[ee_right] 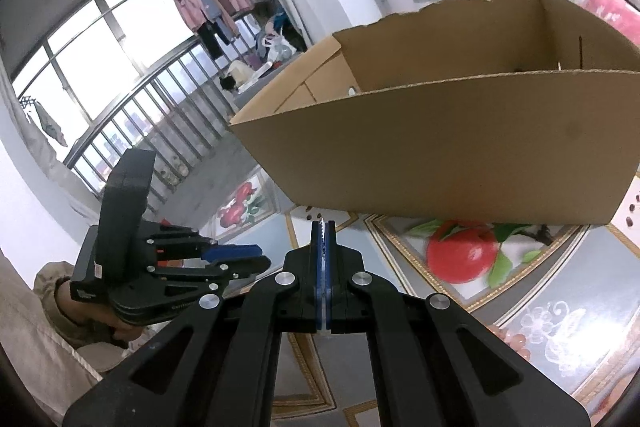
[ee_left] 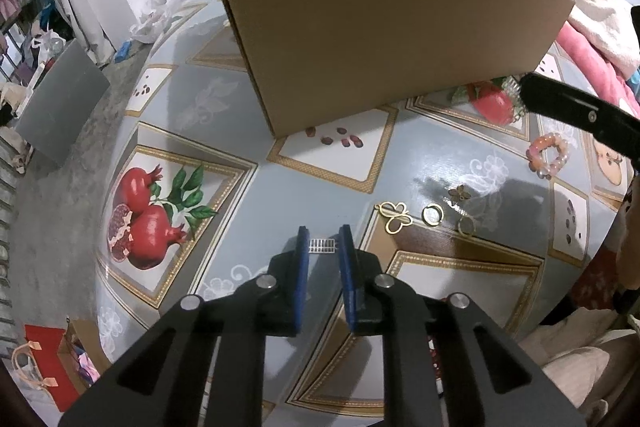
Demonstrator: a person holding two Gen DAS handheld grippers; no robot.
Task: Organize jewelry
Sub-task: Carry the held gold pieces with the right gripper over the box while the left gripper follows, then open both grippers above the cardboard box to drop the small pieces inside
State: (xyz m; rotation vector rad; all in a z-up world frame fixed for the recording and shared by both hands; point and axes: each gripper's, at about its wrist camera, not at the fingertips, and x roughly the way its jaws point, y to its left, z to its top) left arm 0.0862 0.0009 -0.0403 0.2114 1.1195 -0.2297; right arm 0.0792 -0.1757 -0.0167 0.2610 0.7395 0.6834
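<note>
My left gripper (ee_left: 324, 241) points steeply down at the table, its blue pads a little apart around a small silver comb-like piece (ee_left: 323, 245) that lies on the cloth; slim gaps show on both sides. To its right lie a gold butterfly (ee_left: 394, 217), a gold hoop (ee_left: 433, 215), a gold flower charm (ee_left: 459, 193) and a pink bead bracelet (ee_left: 548, 155). My right gripper (ee_right: 324, 227) is shut on a clear beaded piece (ee_right: 321, 223), held low in front of the open cardboard box (ee_right: 440, 151). The left wrist view shows that gripper (ee_left: 525, 90) by the box's near right corner.
The cardboard box (ee_left: 380, 27) fills the far half of the fruit-printed tablecloth (ee_left: 224, 107). Pink and white blankets (ee_left: 580, 11) pile up at the right. Left of the table's rounded edge, a grey board (ee_left: 60, 107) and a red bag (ee_left: 44, 359) sit on the floor.
</note>
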